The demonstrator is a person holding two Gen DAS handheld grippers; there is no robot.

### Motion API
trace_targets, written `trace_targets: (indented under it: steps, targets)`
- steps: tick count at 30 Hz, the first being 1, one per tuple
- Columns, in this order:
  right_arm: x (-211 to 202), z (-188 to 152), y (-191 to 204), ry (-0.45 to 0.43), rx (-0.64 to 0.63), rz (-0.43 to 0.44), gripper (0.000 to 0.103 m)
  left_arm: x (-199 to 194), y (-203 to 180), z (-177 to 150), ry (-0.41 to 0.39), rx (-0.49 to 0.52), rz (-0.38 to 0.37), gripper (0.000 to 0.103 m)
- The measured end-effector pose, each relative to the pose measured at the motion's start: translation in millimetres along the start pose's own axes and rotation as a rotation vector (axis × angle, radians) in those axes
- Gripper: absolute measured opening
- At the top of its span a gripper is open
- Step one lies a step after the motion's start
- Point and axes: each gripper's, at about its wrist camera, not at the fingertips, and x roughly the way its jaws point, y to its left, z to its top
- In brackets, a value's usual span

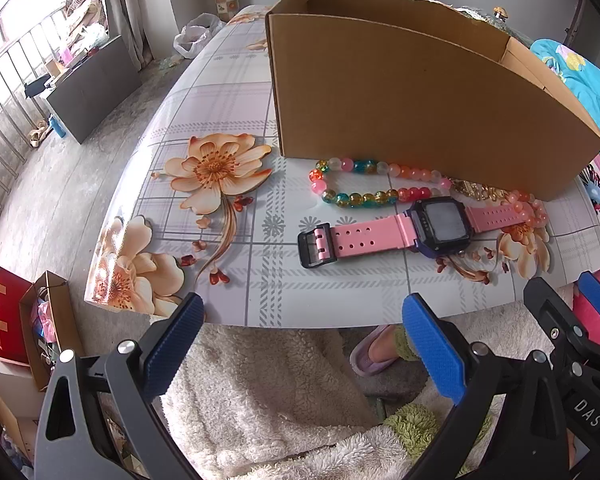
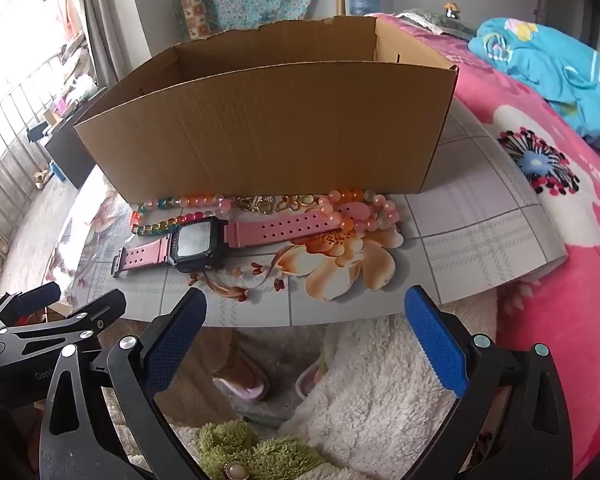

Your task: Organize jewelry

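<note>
A pink-strapped watch (image 1: 400,230) (image 2: 220,236) with a black case lies flat on the flowered table (image 1: 228,184) (image 2: 480,232). Behind it lie a multicoloured bead bracelet (image 1: 364,184) (image 2: 168,216), a gold chain piece (image 1: 476,190) (image 2: 268,202) and a pink bead string (image 1: 534,210) (image 2: 360,208). An open cardboard box (image 1: 412,92) (image 2: 284,128) stands just behind them. My left gripper (image 1: 304,320) and right gripper (image 2: 306,316) both hang open with nothing between their fingers, short of the table's front edge and above a person's lap.
A white fleecy garment (image 1: 268,392) (image 2: 384,392) covers the person's lap, with slippered feet (image 1: 376,354) (image 2: 244,376) on the floor below. Red and brown paper bags (image 1: 28,320) stand on the floor at left. A pink blanket (image 2: 560,300) lies right of the table.
</note>
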Motion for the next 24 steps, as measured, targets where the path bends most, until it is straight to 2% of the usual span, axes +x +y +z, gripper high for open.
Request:
trace_targets:
  steps: [24]
  targets:
    - [-2.4,2.0,0.0,-0.006,-0.005,-0.004,0.095,3.5,4.0,-1.1,0.005,-0.009,-0.001,0.097]
